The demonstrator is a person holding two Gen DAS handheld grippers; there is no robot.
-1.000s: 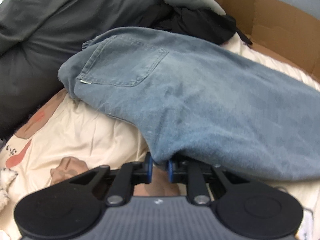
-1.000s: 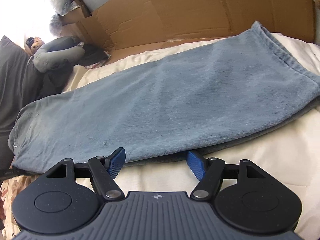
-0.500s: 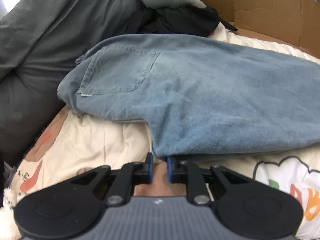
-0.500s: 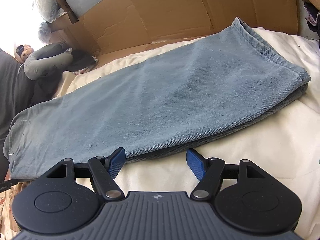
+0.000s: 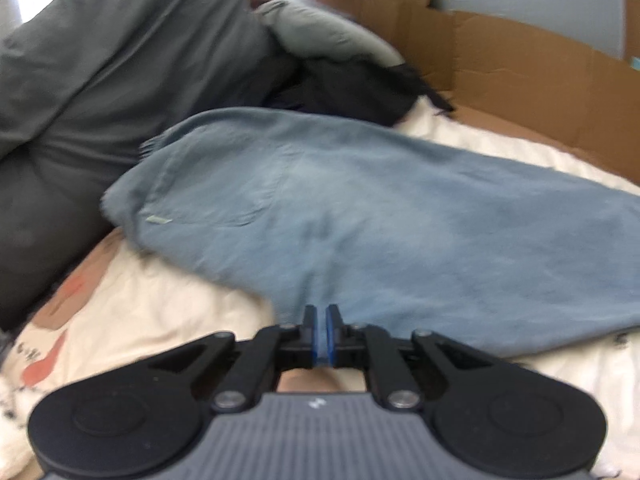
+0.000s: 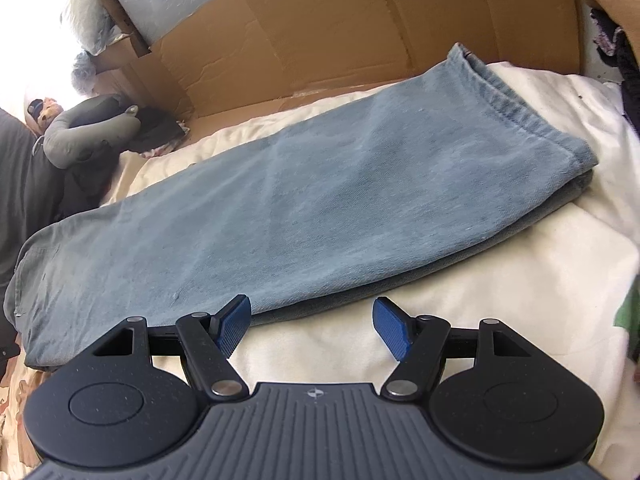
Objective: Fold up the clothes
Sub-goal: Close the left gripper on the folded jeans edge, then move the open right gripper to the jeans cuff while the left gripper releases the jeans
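Denim fills both views: our jeans (image 6: 320, 200) lie folded lengthwise, one leg on the other, across the cream bedsheet (image 6: 500, 280), with the seat and back pocket toward the dark grey bedding (image 5: 100, 80) and the leg hems toward the cardboard (image 6: 340, 28) on the far side.

Our left gripper (image 5: 321, 330) is clenched, its blue pads pressed together on the near edge of the jeans at the crotch fold. A second ago that same pinch sat lower, with the cloth draped over the fingers; now the left view is blurred and the fabric rises to the pads in a small tent, so we judge the edge is being pulled or lifted rather than merely held.

Our right gripper (image 6: 312, 322) stands released, jaws wide apart, just beside the long near edge of the legs and touching nothing that we can see. Over the last second it has drawn back and upward — more of the hems and sheet shows than before.

For the task, this reads as the lengthwise fold done and being tidied. What remains, in our judgement, is the crosswise fold — hems brought up to the waist — and the open right gripper is well placed to travel to the hems for it.
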